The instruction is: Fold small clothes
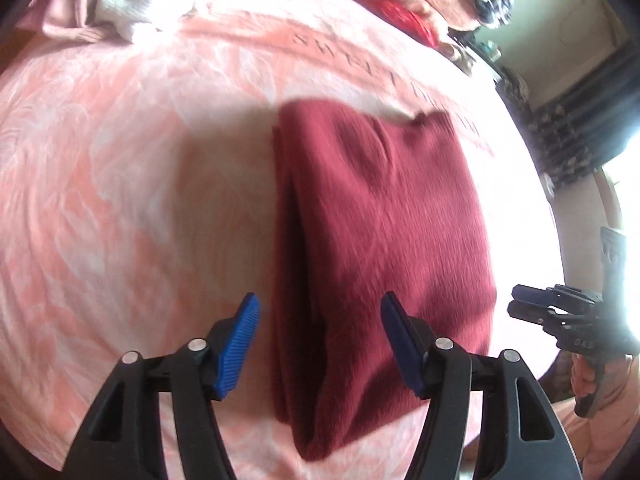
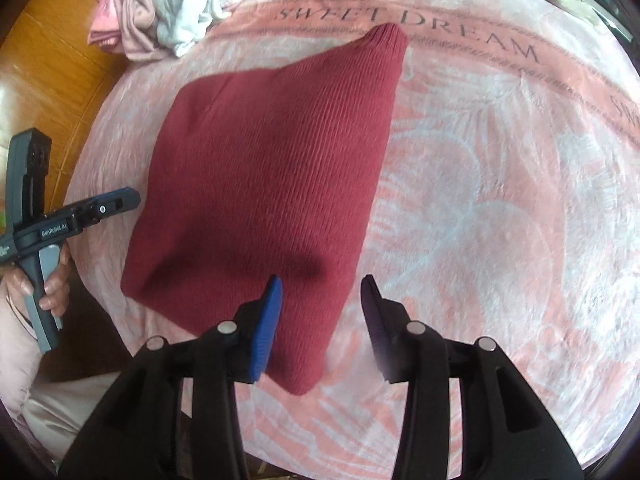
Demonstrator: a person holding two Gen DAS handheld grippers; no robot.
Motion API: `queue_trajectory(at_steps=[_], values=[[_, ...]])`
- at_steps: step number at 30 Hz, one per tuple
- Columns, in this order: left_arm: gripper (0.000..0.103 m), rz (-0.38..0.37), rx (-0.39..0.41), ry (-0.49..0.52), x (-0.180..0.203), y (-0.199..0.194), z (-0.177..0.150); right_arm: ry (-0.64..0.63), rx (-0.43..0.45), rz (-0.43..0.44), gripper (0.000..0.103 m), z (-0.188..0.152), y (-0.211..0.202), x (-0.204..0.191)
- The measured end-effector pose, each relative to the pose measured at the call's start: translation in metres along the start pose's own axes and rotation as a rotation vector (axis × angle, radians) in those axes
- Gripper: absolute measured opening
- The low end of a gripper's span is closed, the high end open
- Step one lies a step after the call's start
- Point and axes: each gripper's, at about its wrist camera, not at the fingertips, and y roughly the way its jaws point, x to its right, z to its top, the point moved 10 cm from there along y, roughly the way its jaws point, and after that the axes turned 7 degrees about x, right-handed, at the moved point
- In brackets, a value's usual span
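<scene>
Dark red ribbed knit garment (image 2: 264, 184) lies folded into a rough rectangle, flat on the pink-and-white floral blanket (image 2: 500, 208) printed "SWEET DREAM", which covers the bed. One narrow end of the knit points toward the lettering; the near corner sits just below the right tongs.

Left tongs (image 1: 318, 344): wide open, blue ribbed pads (image 1: 236, 354) spread apart, nothing gripped. They hover over the near end of the red knit; the folded left edge of the garment runs between the two fingers. Contact with the fabric can't be confirmed, as the left wrist view is motion-blurred.

Right tongs (image 2: 320, 326): also wide open, holding nothing. Left pad is over the near right part of the knit, right pad over bare blanket, so the garment's right edge passes between them. Can't tell if they touch the cloth.

Cross views: in the right wrist view the left tongs (image 2: 120, 200) show from the side at the garment's left edge, just beside it, with the person's hand (image 2: 44, 284) on the grey handle. In the left wrist view the right tongs (image 1: 532, 306) sit just off the knit's right side, partly washed out by window glare.

Far end of the bed: crumpled pile of pale pink and white clothes (image 2: 160, 12), well apart from the red knit. Orange-brown wooden floor (image 2: 52, 80) beside the bed.
</scene>
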Motion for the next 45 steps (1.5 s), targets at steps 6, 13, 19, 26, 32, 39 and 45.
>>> queue_trajectory(at_steps=[6,13,19,26,32,39,45], values=[[0.065,0.024,0.037,-0.037,-0.002,0.021,0.051,0.095,0.042,0.017,0.058,0.072,0.014,0.026],[0.064,-0.075,-0.013,-0.074,0.015,0.073,0.079,0.134,0.008,0.069,0.062,0.116,0.060,0.049],[0.033,-0.079,-0.014,-0.070,0.012,0.081,0.086,0.174,-0.027,0.192,0.027,0.129,0.085,0.040],[0.028,-0.052,0.002,-0.022,0.003,0.081,0.082,0.137,-0.021,0.152,0.020,0.125,0.087,0.047],[0.039,-0.016,0.017,-0.006,0.005,0.082,0.079,0.093,0.008,0.072,0.030,0.121,0.088,0.047],[0.079,-0.047,-0.032,-0.028,0.014,0.047,0.061,0.119,0.081,0.039,0.068,0.103,0.039,0.045],[0.090,-0.072,-0.005,-0.038,0.013,0.014,0.029,0.040,0.062,0.027,0.071,0.050,0.018,0.021]])
